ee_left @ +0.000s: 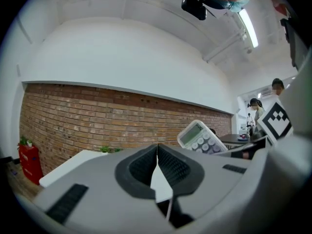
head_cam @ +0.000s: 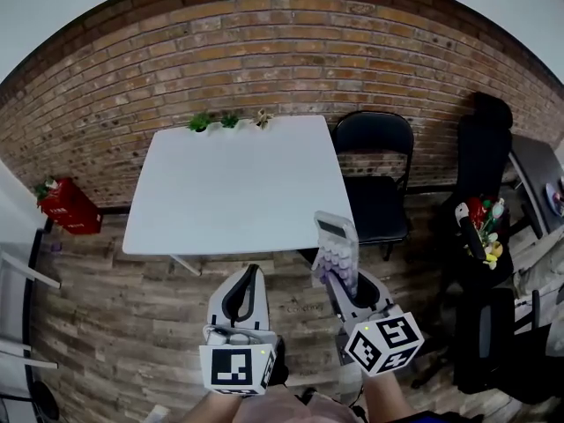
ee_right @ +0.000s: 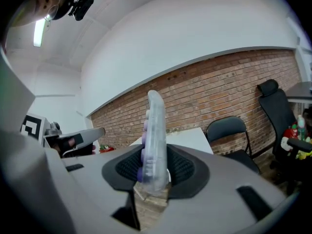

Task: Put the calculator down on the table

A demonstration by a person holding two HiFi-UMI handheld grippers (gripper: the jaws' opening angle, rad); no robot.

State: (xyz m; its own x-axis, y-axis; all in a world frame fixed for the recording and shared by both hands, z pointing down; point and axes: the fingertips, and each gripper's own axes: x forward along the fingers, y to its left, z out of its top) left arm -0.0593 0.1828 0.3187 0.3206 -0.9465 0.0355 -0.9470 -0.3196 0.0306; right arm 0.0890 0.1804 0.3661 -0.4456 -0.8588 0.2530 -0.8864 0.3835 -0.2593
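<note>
In the lower centre-right of the head view, our right gripper (head_cam: pixel 345 282) is clamped on the white, slab-shaped plastic calculator with lilac keys (head_cam: pixel 334 241). The calculator stands upright in the air at the lower right corner of the white rectangular table (head_cam: pixel 229 192). To its left, our left gripper (ee_left: pixel 157 155) has its jaws pressed together, holding nothing.

Glossy plastic calculator (head_cam: pixel 336 250); smooth matt table (head_cam: pixel 231 192); rough brick wall (head_cam: pixel 264 60)
</note>
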